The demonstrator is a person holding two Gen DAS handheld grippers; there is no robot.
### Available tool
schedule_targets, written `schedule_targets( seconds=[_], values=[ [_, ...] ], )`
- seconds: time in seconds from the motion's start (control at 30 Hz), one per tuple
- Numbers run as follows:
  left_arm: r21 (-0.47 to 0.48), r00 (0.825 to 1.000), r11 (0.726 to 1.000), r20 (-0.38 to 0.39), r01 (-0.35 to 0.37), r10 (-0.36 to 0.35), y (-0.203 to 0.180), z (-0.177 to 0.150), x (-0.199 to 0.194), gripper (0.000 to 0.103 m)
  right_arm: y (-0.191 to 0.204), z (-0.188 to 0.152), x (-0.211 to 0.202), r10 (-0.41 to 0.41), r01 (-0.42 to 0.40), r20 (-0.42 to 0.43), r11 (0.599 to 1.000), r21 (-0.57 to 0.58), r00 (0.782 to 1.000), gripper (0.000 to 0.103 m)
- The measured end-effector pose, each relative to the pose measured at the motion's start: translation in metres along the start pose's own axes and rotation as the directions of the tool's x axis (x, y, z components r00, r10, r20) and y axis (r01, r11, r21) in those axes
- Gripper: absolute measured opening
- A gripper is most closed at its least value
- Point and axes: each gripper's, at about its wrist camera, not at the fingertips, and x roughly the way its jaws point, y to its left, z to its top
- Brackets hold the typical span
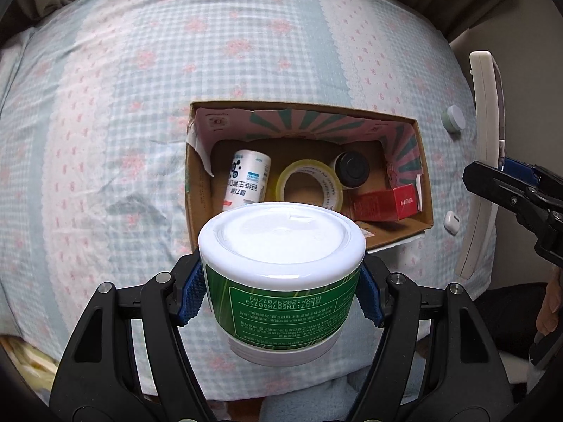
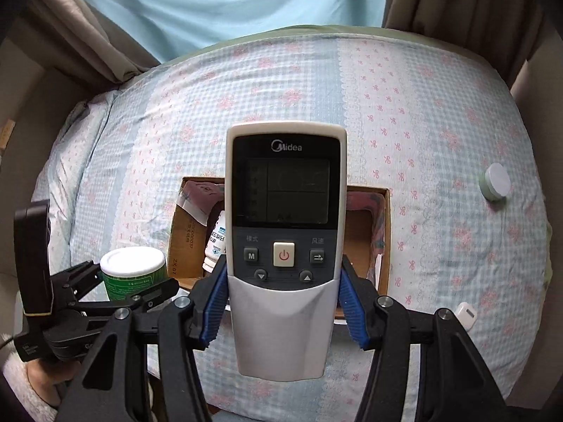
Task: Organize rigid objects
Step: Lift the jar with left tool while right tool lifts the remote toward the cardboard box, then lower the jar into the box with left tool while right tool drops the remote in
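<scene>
Bed (image 1: 105, 105) holds the box (image 1: 424, 190), already packed with bottle, tape, red carton. Right claw (image 2: 283, 302) clamps the remote (image 2: 285, 232), left claw (image 1: 281, 295) grips the jar (image 1: 281, 246), both above the box. Earbud case (image 1: 451, 221) and small tin (image 1: 454, 117) left.

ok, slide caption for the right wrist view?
Right gripper holds a remote above the cardboard box on the bed.

Cardboard box (image 1: 424, 190) on the bed (image 1: 123, 105), bottle (image 1: 246, 179), tape roll (image 1: 309, 184), capped cup (image 1: 352, 169) and carton (image 1: 387, 205) inside, left to right, small round jar (image 1: 454, 117) and earbud case (image 1: 451, 222) right of the box.
</scene>
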Motion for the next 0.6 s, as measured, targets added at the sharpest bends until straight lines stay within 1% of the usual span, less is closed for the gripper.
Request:
schedule_targets(
  seconds=[0.2,0.3,0.43,0.5,0.6],
  values=[
    [0.025,0.998,1.000,-0.059,0.003,-0.002,0.019,0.013,0.038,0.068,0.023,0.013,0.042,-0.029,0.020,-0.063,0.992,-0.128,0.998,0.053],
    [0.063,0.997,0.998,-0.075,0.001,0.004,0.022,0.017,0.054,0.068,0.032,0.015,0.064,-0.049,0.029,-0.085,0.974,-0.224,0.995,0.053],
    [0.172,0.997,0.985,-0.077,-0.014,0.027,0.015,0.021,0.069,0.068,0.042,0.019,0.089,-0.053,0.009,-0.109,0.930,-0.367,0.993,0.053],
    [0.244,0.997,0.970,-0.072,-0.015,0.033,0.006,0.021,0.078,0.068,0.046,0.022,0.102,-0.029,-0.027,-0.126,0.906,-0.422,0.992,0.053],
    [0.335,0.997,0.942,-0.071,-0.010,0.035,-0.005,0.018,0.092,0.068,0.049,0.024,0.122,0.011,-0.084,-0.156,0.881,-0.466,0.988,0.053]
  ],
)
